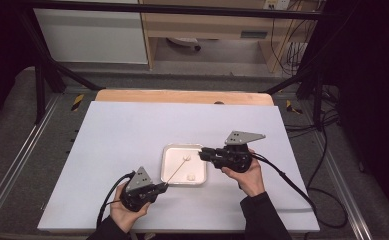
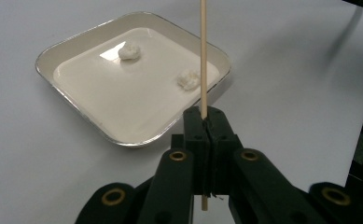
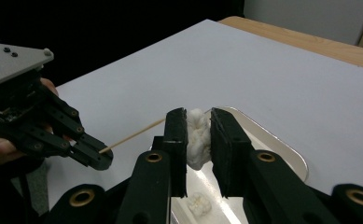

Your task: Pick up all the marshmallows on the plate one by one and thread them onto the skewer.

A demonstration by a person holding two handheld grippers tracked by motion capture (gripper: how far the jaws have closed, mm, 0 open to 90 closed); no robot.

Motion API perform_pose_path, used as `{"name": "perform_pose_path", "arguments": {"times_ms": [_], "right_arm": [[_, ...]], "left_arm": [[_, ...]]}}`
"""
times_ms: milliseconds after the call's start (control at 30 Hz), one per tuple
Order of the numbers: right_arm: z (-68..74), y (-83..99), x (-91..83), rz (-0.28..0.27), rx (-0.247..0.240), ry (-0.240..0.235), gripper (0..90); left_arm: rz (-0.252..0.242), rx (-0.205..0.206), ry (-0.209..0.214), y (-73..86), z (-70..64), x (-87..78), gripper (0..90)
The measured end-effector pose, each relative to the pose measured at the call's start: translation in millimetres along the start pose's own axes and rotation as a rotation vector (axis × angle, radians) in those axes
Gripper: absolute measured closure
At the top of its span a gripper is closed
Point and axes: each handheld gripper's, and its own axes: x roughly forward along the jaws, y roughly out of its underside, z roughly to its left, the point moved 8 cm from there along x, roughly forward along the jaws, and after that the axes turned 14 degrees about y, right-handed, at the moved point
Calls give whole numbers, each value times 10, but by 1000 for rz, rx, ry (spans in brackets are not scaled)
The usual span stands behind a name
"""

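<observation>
Left tool (image 2: pixel 205 122) pinches skewer (image 2: pixel 203 56) pointing 1 o'clock over tray (image 1: pixel 168 176), right tool (image 3: pixel 198 132) pinches a marshmallow (image 3: pixel 197 135) at tray's 2 o'clock corner; risk: skewer misses off-centre and tears the soft piece, or flexes.

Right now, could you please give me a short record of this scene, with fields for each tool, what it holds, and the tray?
left tool: shut on wooden skewer, which points over the tray
right tool: shut on white lump, held above the tray near the skewer tip
tray: square, pale, on the white table
tray contents: in the left gripper view, two white pieces
hands: one on each tool
</observation>
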Motion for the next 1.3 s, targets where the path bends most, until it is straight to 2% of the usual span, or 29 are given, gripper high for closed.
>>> {"name": "perform_pose_path", "arguments": {"times_ms": [367,933,1300], "right_arm": [[54,-32,-7,-17,50,-53,767],[118,22,62,4,73,-98,771],[181,43,101,11,110,-143,791]], "left_arm": [[-11,30,17,-36,-110,65,883],[-19,37,10,-44,-116,52,884],[-16,29,7,-25,-103,63,884]]}}
